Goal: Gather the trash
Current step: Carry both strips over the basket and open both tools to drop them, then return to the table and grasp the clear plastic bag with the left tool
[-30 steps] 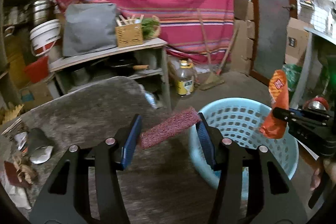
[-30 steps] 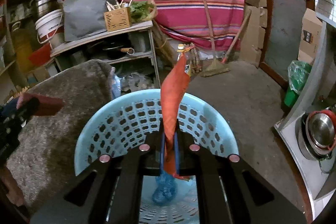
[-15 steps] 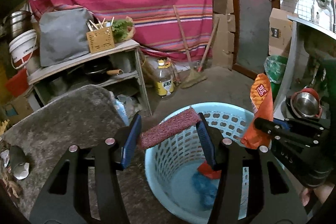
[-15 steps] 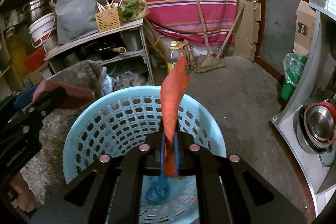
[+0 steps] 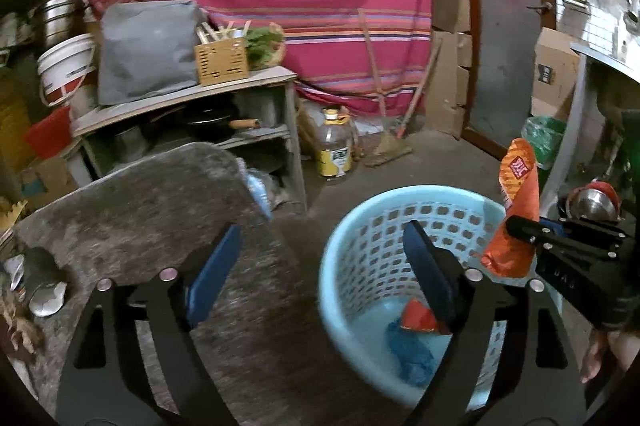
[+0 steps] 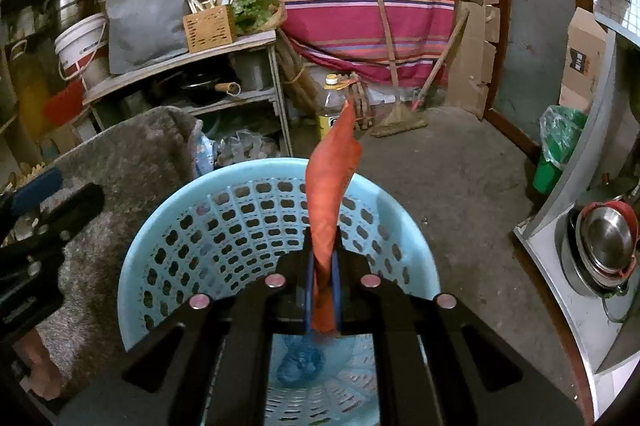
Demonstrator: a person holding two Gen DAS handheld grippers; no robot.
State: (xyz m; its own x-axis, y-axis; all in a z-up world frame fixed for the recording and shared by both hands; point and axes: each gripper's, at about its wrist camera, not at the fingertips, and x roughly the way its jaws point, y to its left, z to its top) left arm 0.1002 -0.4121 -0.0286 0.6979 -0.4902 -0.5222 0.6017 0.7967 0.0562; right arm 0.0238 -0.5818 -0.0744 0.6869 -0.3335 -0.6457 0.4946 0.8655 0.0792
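Observation:
My left gripper [image 5: 322, 228] hangs over the near edge of a light-blue plastic basket [image 5: 400, 192], its jaws opening wide with nothing between the blue pads [image 5: 216, 266]. The red scouring pad is not visible anywhere. A crumpled blue wrapper [image 5: 412, 358] and a red-orange scrap [image 5: 416, 314] lie on the basket floor. My right gripper [image 6: 324, 260] is shut on a tall orange snack wrapper [image 6: 332, 186], held upright over the basket [image 6: 248, 182]. The same wrapper [image 5: 516, 202] shows at the right of the left wrist view.
A grey rug-covered surface [image 5: 140, 206] lies left of the basket, with a crushed can and litter [image 5: 44, 290] at its left edge. Behind stand a cluttered shelf [image 5: 184, 102], an oil bottle [image 5: 334, 146] and a broom. A green bag [image 6: 560, 138] and steel bowl [image 6: 608, 242] are at the right.
The left gripper has let go of the red scouring pad and spread its jaws; the pad has dropped out of sight. The left view has swung slightly back left. The right gripper still holds its wrapper.

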